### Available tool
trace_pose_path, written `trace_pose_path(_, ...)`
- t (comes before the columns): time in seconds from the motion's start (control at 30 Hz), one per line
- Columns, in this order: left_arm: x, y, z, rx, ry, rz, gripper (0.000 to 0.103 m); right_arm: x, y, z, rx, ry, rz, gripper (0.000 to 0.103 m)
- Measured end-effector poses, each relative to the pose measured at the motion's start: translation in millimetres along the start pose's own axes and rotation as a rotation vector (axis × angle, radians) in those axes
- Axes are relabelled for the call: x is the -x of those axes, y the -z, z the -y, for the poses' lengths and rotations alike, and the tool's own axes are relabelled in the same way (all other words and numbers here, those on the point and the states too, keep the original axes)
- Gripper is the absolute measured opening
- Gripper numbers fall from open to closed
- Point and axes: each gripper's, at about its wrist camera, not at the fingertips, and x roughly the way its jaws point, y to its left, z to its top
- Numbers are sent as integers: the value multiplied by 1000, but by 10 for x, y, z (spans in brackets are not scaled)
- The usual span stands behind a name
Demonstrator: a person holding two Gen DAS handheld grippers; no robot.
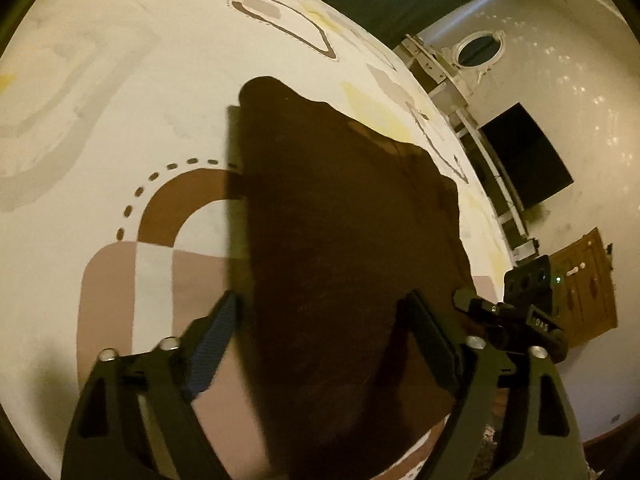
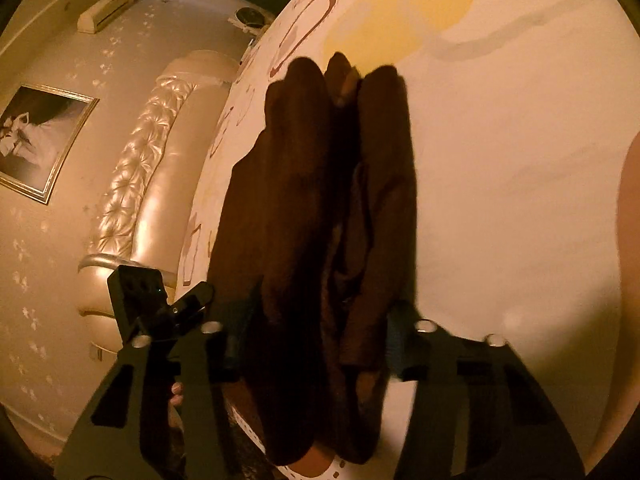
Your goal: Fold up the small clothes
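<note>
A dark brown garment (image 1: 340, 240) lies spread on the patterned cream bedsheet (image 1: 120, 100). My left gripper (image 1: 324, 320) is open, its fingers (image 1: 216, 340) straddling the near edge of the cloth without pinching it. In the right wrist view the same brown garment (image 2: 320, 200) looks bunched in long folds. My right gripper (image 2: 320, 320) is open, with a finger (image 2: 400, 344) on either side of the cloth's near end.
The bed's edge runs along the right of the left wrist view, with a dark TV (image 1: 524, 160) and a wooden cabinet (image 1: 584, 288) beyond. A tufted headboard (image 2: 136, 184) and a framed picture (image 2: 40, 140) lie left of the bed.
</note>
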Motion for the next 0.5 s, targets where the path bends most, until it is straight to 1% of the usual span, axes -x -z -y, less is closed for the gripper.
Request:
trace_pose_path(0.03,-16,-7,9,2,-7,-6,60,-12,1,3,-2,-2,-1,34)
trace_pose_path(0.07,-29,-17,17,6,-17,-12,56,-31,6,-3,3,-2,-2,33)
trace_pose_path(0.1,-41,-30,35,2,-34,-14,46,-42,11,-17,11,1,2,31)
trace_pose_path(0.13,-42,-41,51,-7,-44,-13,39,-53,7,-35,13,0,9,30)
trace_pose_path(0.2,-15,-69,100,-46,-72,-5,34,-45,18,-80,20,3,32,28)
trace_pose_path(0.3,83,-112,144,-81,-110,22,31,-25,43,-205,43,-11,68,28)
trace_pose_path(0.4,216,-187,78,-56,-100,55,31,-34,42,-321,48,-50,92,27)
trace_pose_path(0.5,249,-176,-17,-39,-87,44,31,-80,60,-335,39,-65,95,27)
